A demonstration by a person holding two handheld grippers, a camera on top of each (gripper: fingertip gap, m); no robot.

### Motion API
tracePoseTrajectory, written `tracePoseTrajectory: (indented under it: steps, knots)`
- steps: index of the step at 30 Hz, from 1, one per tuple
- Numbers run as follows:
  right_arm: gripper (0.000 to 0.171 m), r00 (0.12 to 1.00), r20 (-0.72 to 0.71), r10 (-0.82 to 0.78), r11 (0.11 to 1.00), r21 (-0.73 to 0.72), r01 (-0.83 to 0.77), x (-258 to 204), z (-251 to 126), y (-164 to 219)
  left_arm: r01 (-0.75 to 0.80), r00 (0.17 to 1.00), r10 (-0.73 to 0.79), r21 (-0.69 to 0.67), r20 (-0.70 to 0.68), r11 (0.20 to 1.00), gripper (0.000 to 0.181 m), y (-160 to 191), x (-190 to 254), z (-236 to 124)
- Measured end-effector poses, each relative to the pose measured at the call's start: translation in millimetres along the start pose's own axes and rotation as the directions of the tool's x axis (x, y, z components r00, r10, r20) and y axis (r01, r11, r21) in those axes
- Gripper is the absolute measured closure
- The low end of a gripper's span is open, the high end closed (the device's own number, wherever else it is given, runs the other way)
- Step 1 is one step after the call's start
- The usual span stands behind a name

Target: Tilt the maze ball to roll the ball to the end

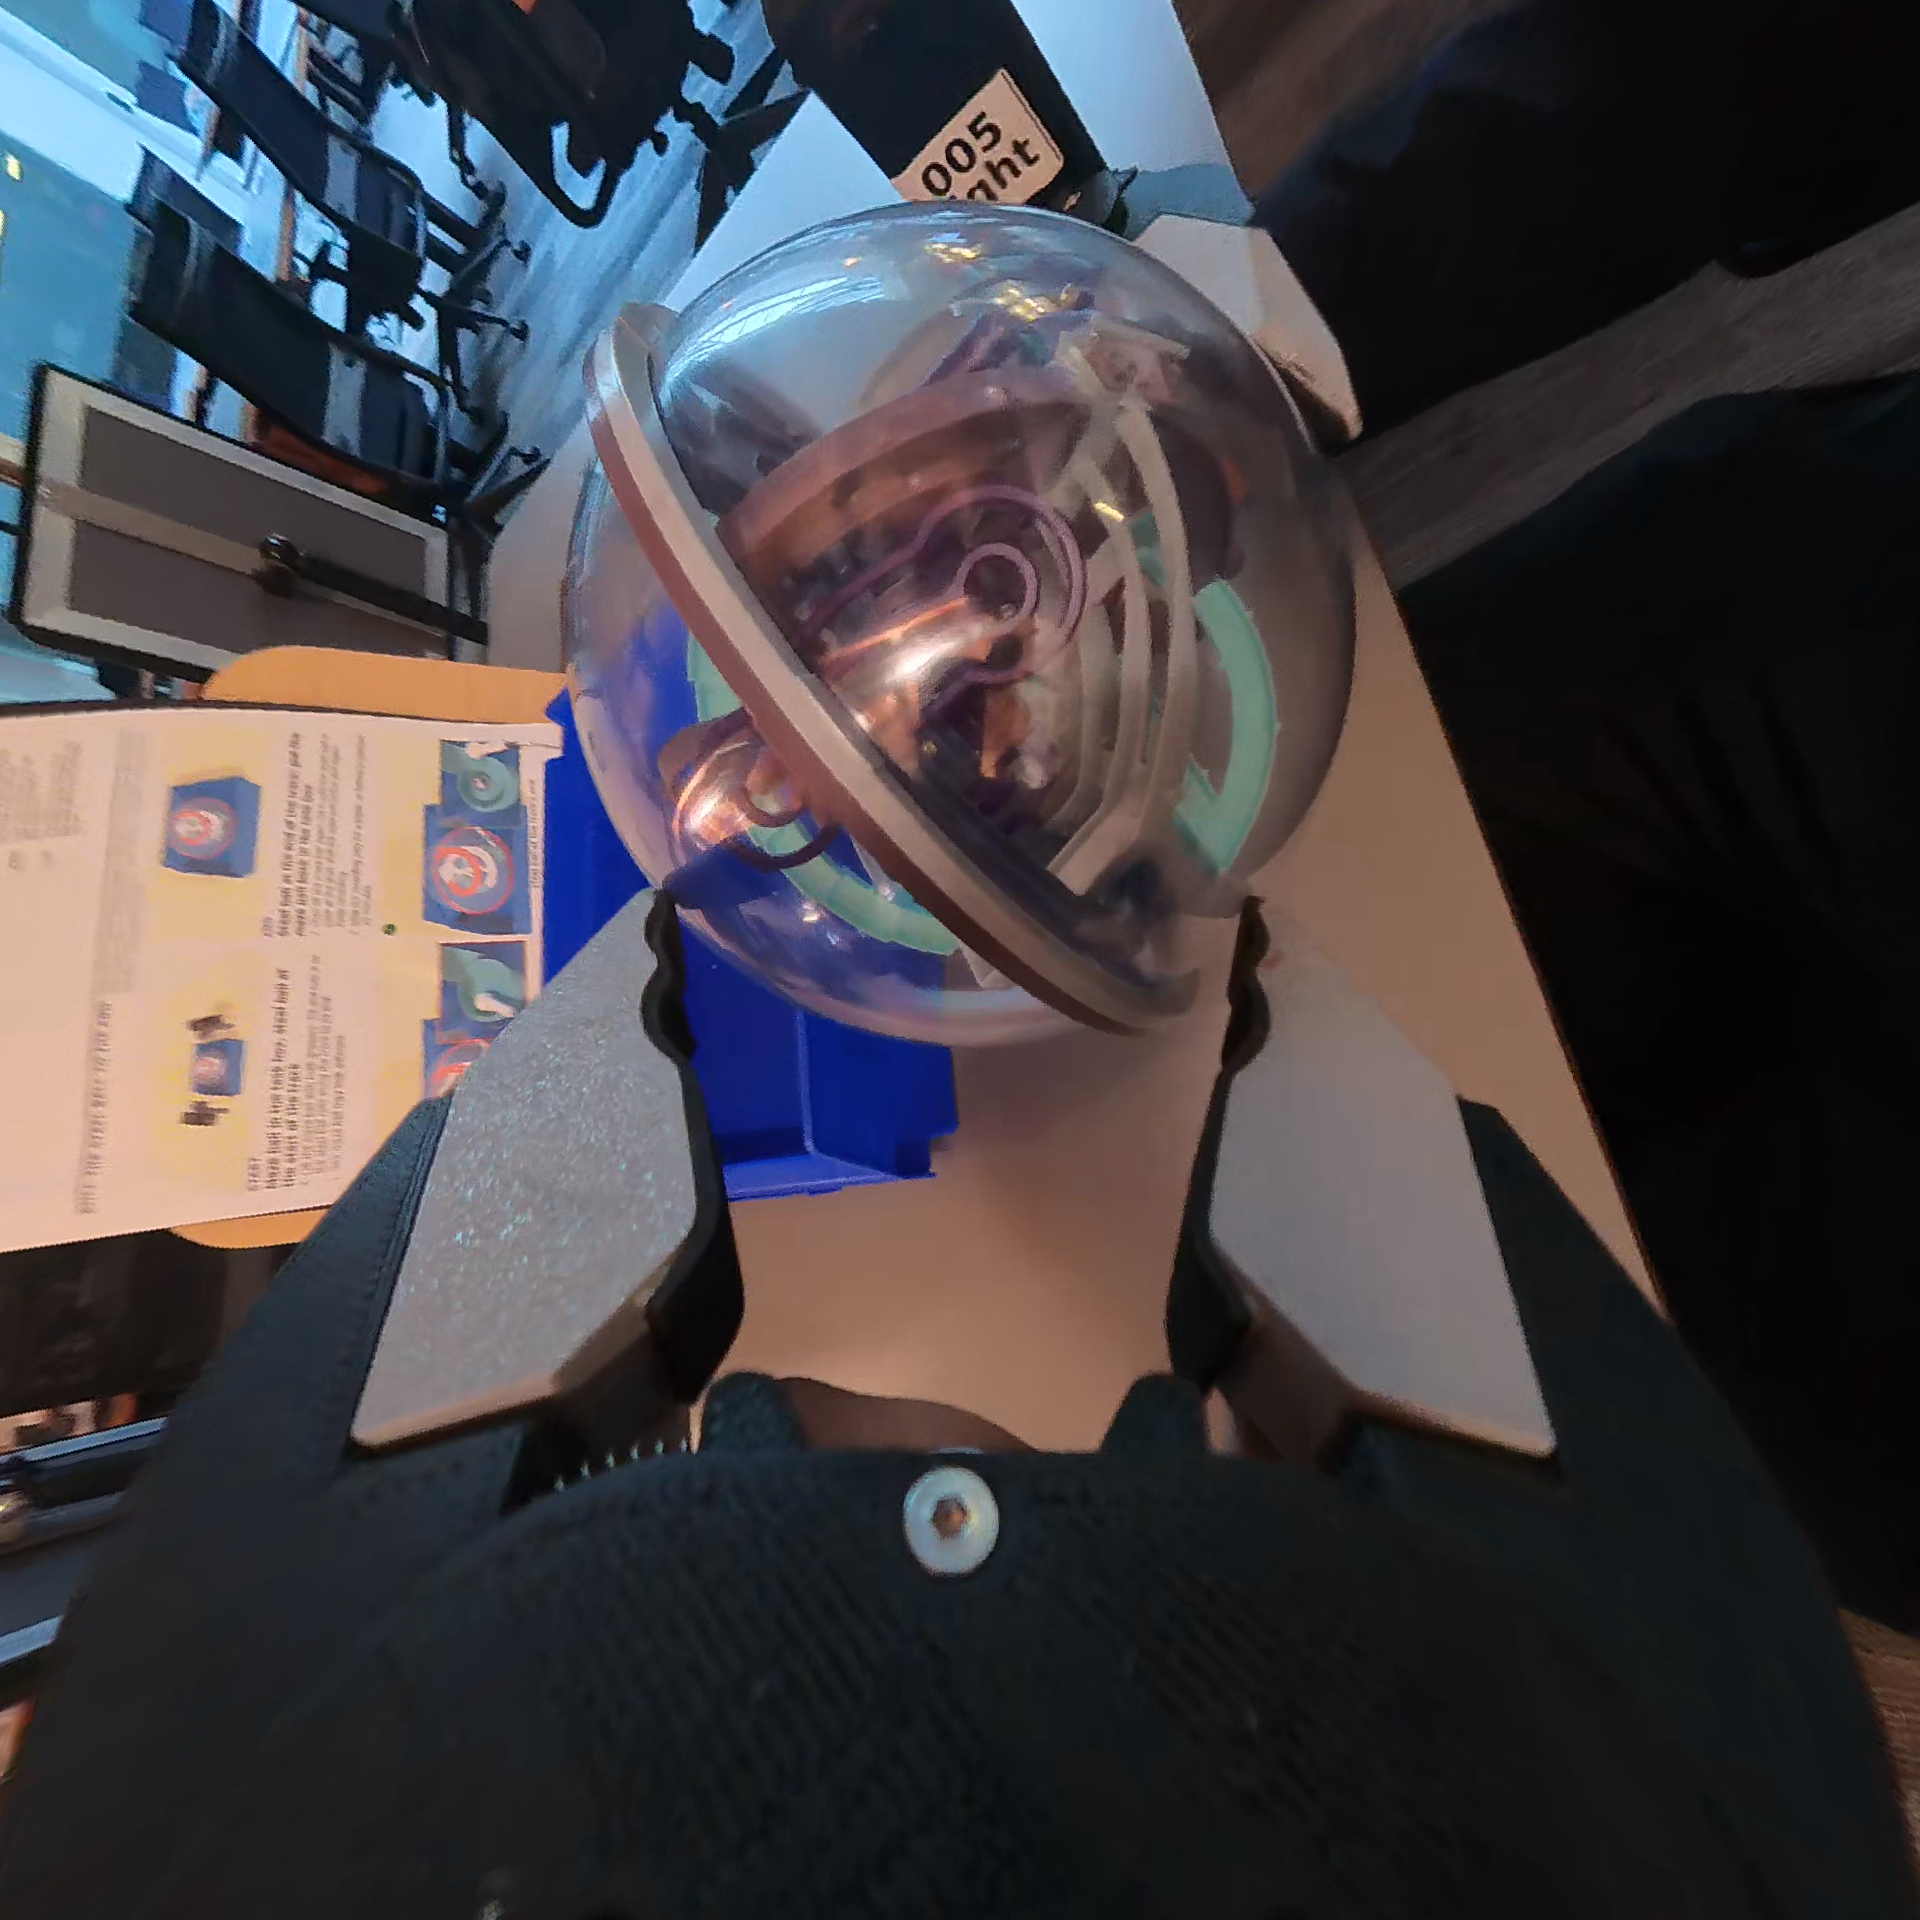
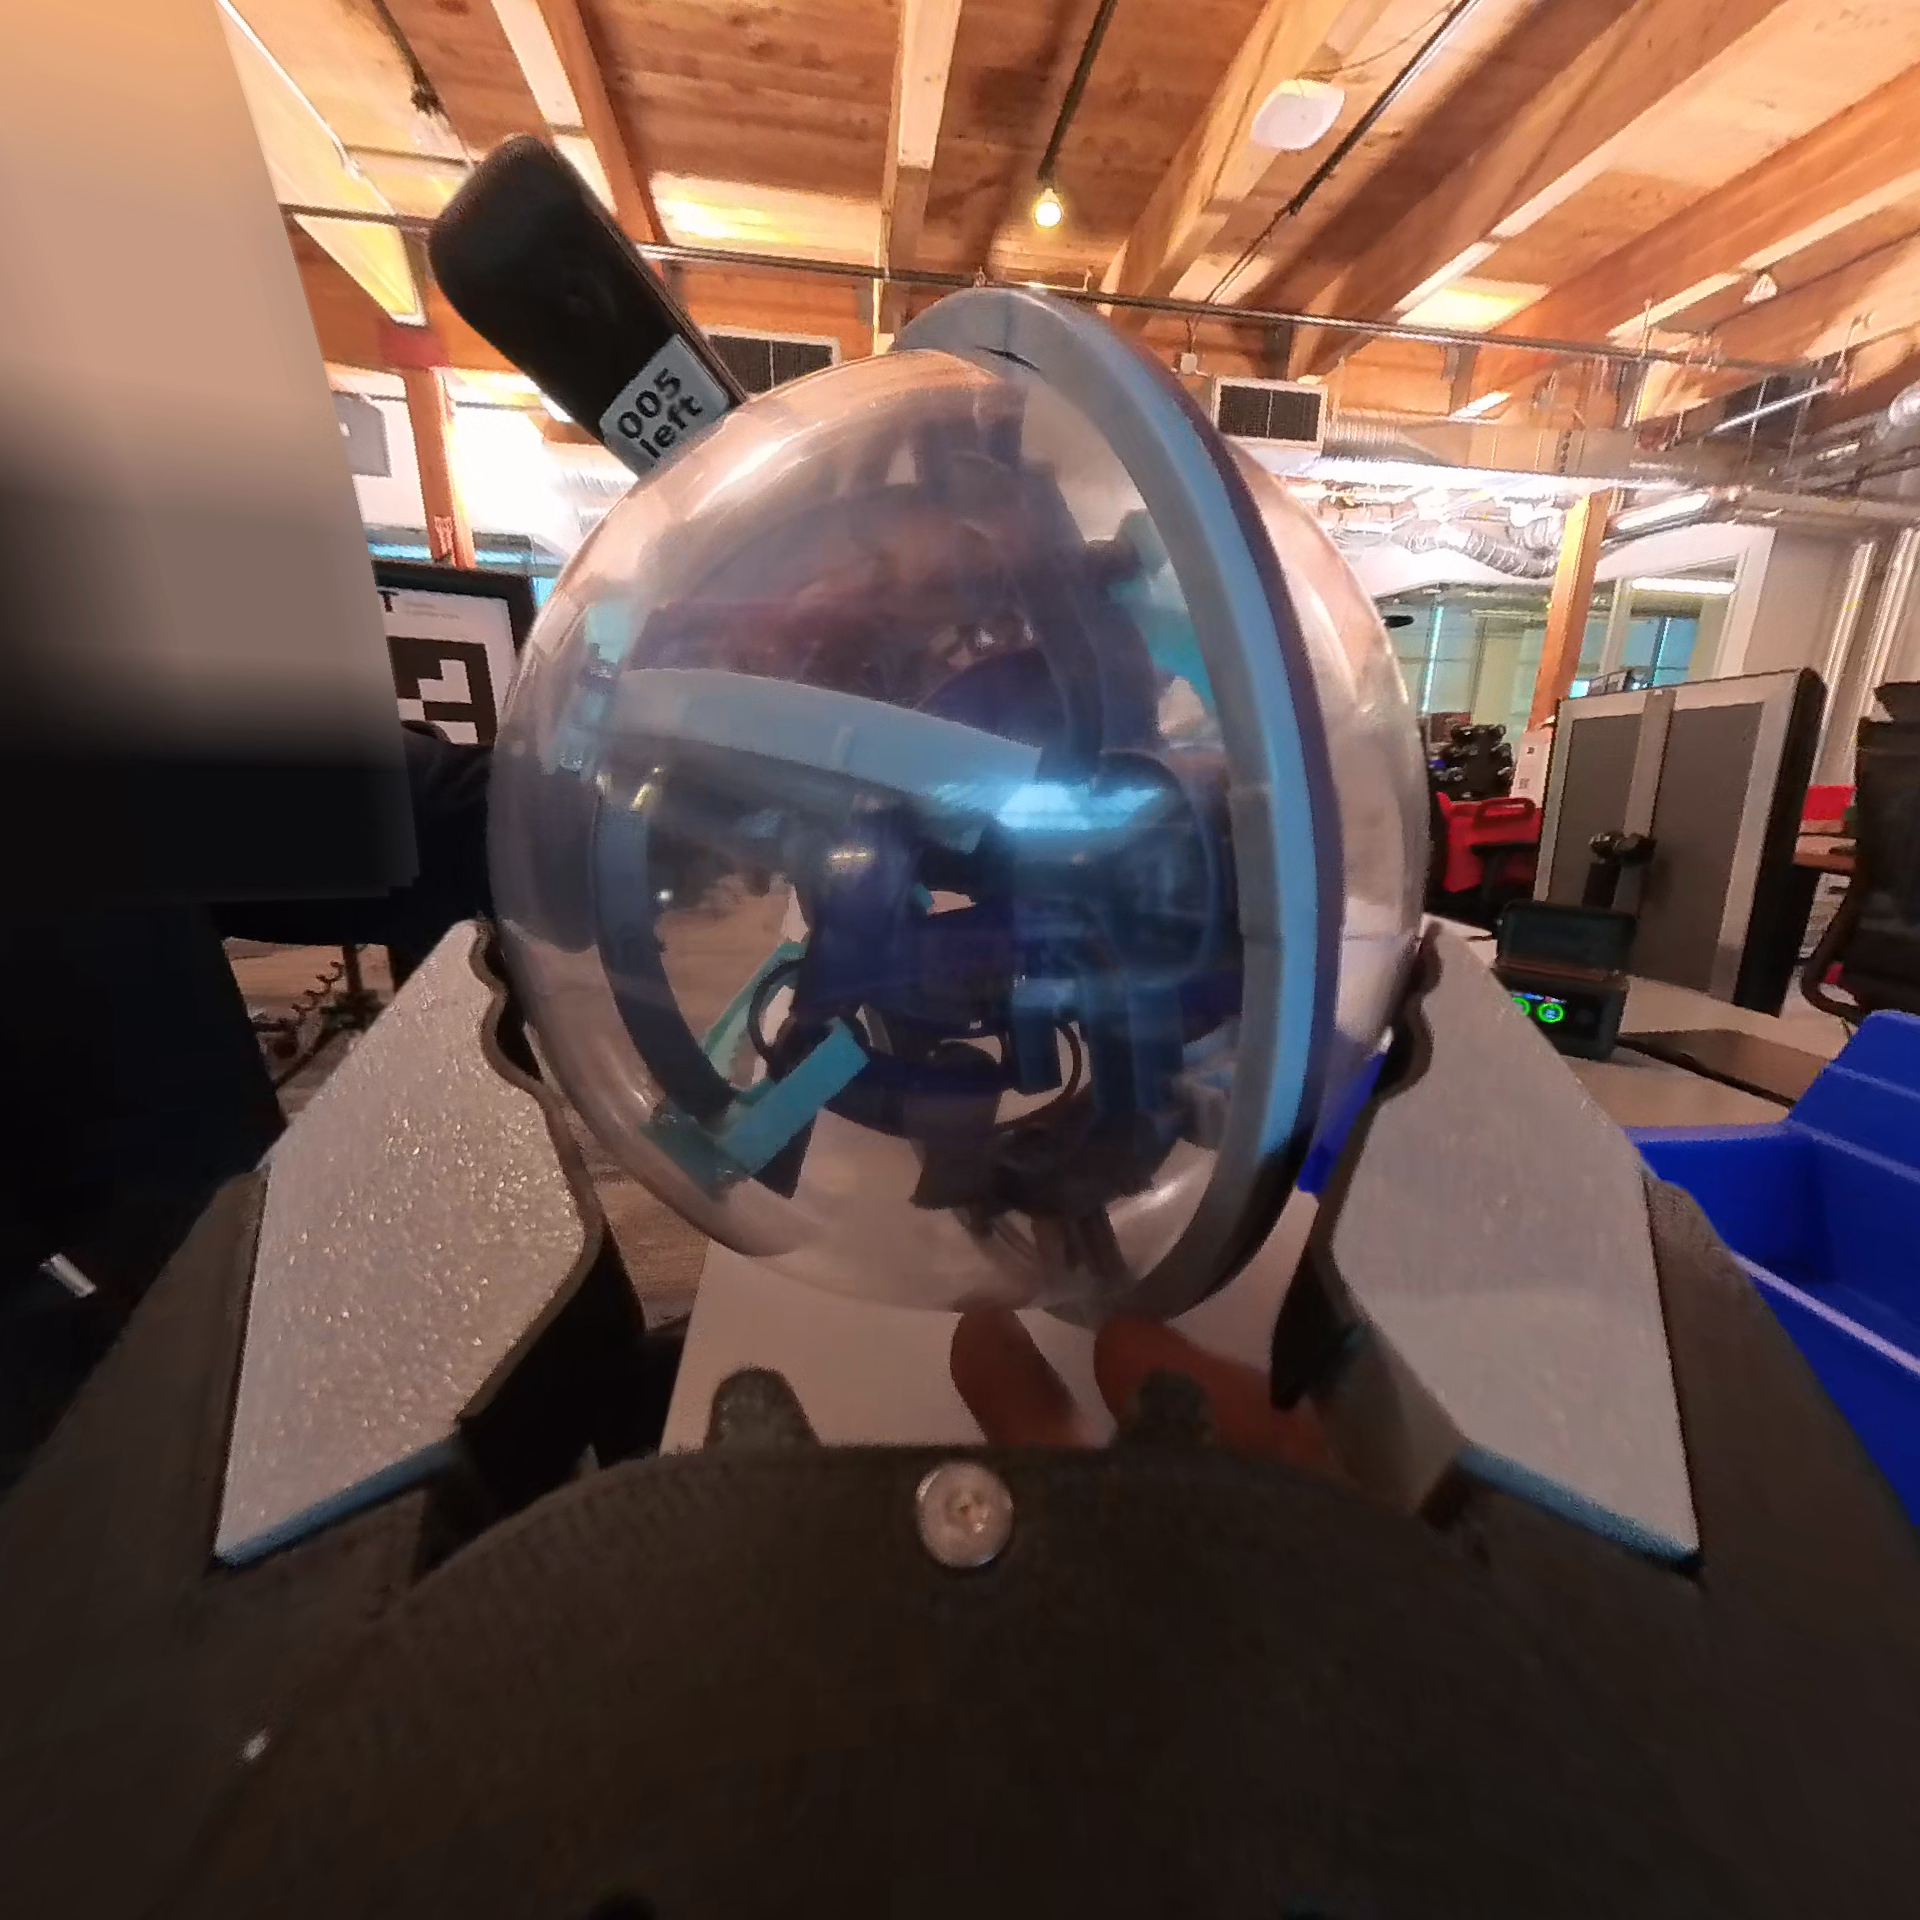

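The maze ball (image 1: 956, 623) is a clear plastic sphere with a grey ring around its middle and purple, teal and grey tracks inside. It is held up in the air between both grippers. My left gripper (image 1: 956, 935) is shut on its lower part, with the ring tilted. My right gripper (image 2: 956, 977) is shut on the maze ball (image 2: 956, 831) from the other side, with the ring near the right finger (image 2: 1423, 997). Each gripper shows behind the ball in the other's view: the right gripper (image 1: 977, 156) and the left gripper (image 2: 561, 281). I cannot pick out the small ball inside.
A blue bin (image 1: 831, 1091) stands on the pale table (image 1: 1434, 852) below the ball and shows at the right (image 2: 1818, 1195). A printed instruction sheet (image 1: 260, 935) lies to the left. A person in dark clothes (image 1: 1714, 727) is close by. A small device with green lights (image 2: 1558, 997) sits behind.
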State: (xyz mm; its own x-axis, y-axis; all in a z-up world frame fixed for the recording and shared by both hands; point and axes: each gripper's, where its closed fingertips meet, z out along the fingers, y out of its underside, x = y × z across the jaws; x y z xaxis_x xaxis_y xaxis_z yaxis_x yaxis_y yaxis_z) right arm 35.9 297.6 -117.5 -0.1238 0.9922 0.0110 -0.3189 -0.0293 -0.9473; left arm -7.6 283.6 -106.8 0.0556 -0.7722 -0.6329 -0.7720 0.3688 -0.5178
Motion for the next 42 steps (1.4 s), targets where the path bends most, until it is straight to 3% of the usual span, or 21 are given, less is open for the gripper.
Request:
tracePoseTrajectory:
  steps: [20, 29, 42]
  knots:
    - [0.014, 0.992, 0.027, -0.123, 0.991, -0.041, 0.124, -7.0, 2.4, 4.1, -0.108, 0.991, 0.11, -0.03, 0.071, 0.994, 0.076, -3.7, 6.2, -4.8]
    - [0.014, 0.986, 0.035, -0.163, 0.962, -0.218, 0.167, -3.9, -2.1, 34.2, -0.134, 0.987, 0.135, -0.013, 0.084, 0.991, 0.074, 7.0, 18.9, 5.4]
    - [0.014, 0.992, 0.015, -0.128, 0.929, -0.348, 0.125, 2.5, -14.9, 60.2, -0.061, 0.995, 0.058, 0.03, 0.087, 0.998, 0.072, 24.9, 30.6, 27.2]
